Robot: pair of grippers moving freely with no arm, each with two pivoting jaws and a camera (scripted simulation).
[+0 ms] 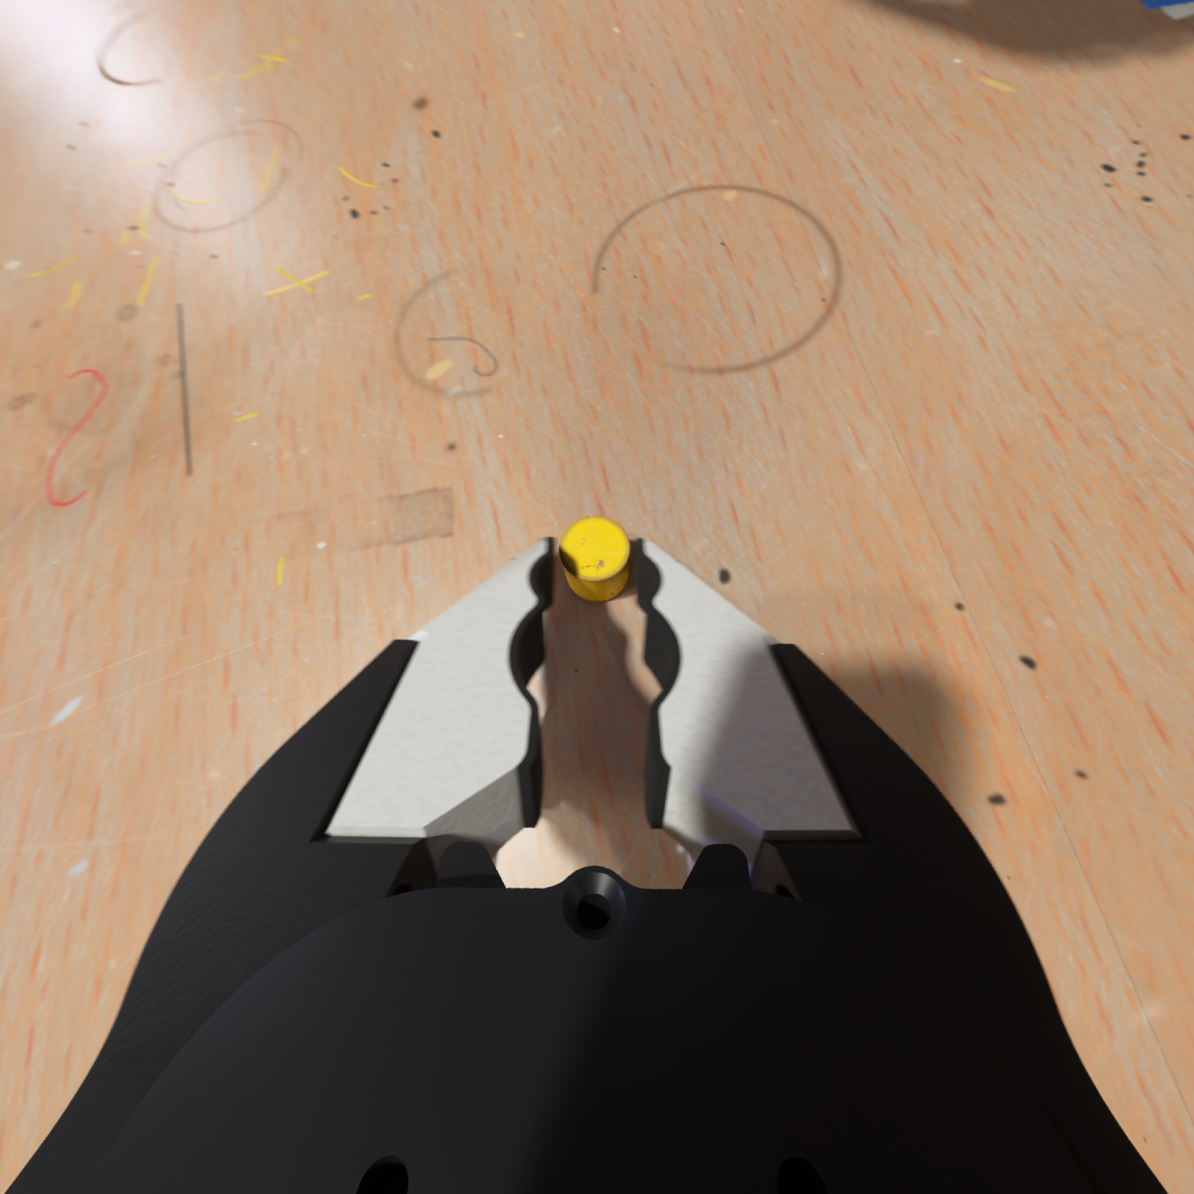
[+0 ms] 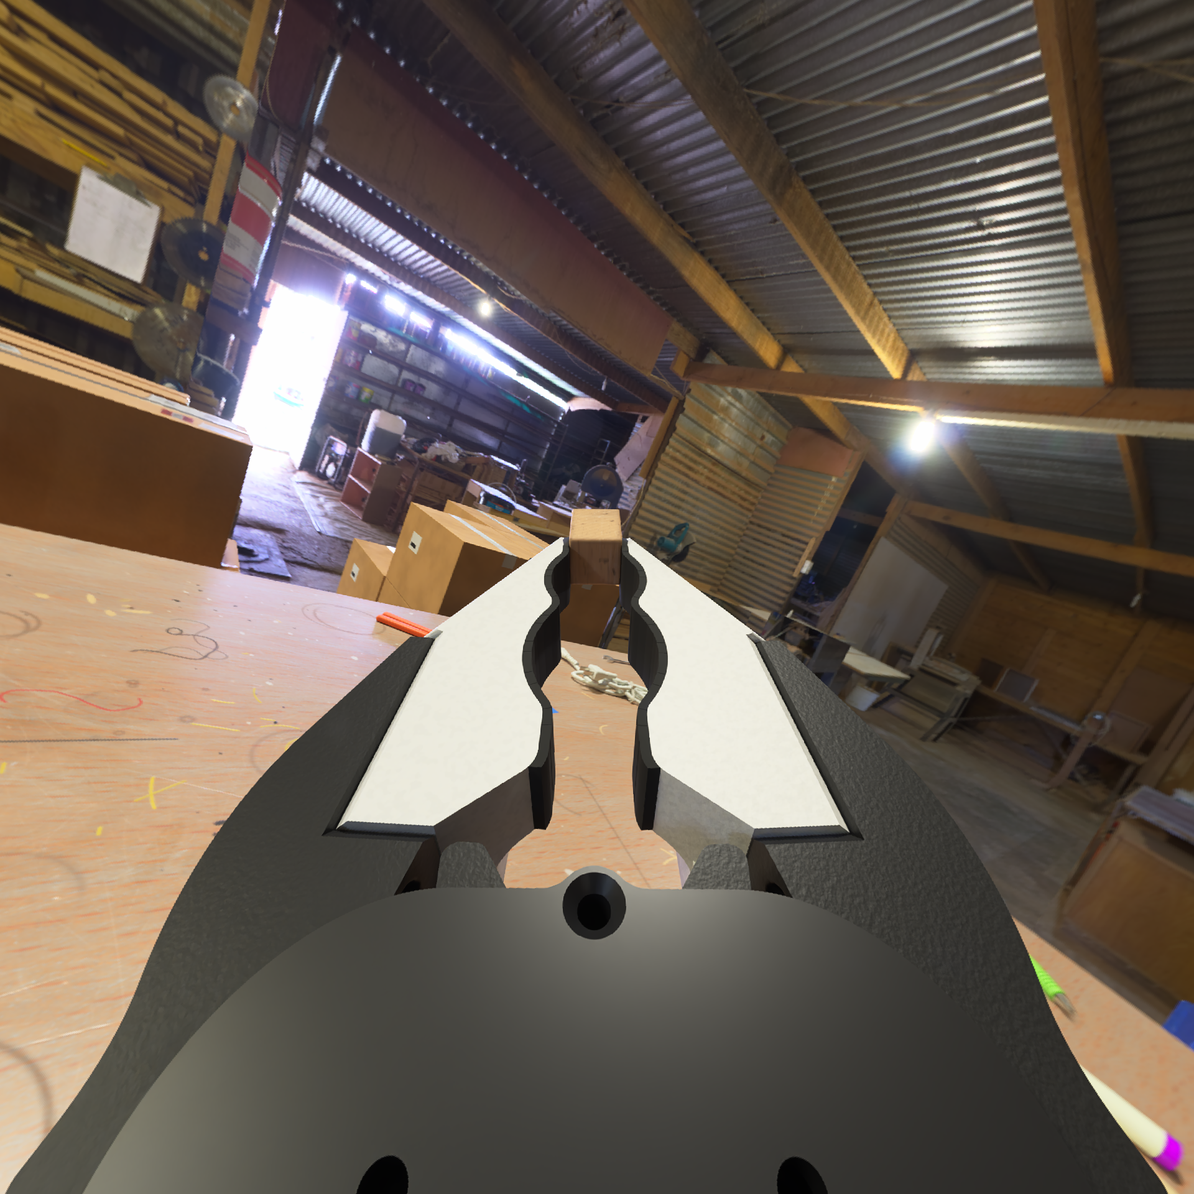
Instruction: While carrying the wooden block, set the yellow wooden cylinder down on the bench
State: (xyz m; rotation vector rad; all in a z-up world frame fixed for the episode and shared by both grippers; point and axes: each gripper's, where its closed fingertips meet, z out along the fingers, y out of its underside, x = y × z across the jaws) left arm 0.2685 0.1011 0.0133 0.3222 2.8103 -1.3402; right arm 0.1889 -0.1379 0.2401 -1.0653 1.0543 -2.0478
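Observation:
In the left wrist view my left gripper [image 1: 594, 561] is shut on a small yellow wooden cylinder [image 1: 594, 555], held upright between the fingertips just above the wooden bench [image 1: 840, 484]; I cannot tell whether its base touches the bench. In the right wrist view my right gripper [image 2: 596, 549] is shut on a light wooden block [image 2: 596, 543], held at the fingertips well above the bench [image 2: 161, 711], level and pointing out towards the workshop.
The bench top bears pencil circles, paint flecks and scratches. In the right wrist view a white rope [image 2: 607, 681] lies ahead, an orange object [image 2: 400, 623] near the far edge, and a purple-capped marker [image 2: 1143, 1124] at the right. A blue object [image 1: 1169, 5] shows at the left wrist view's top right.

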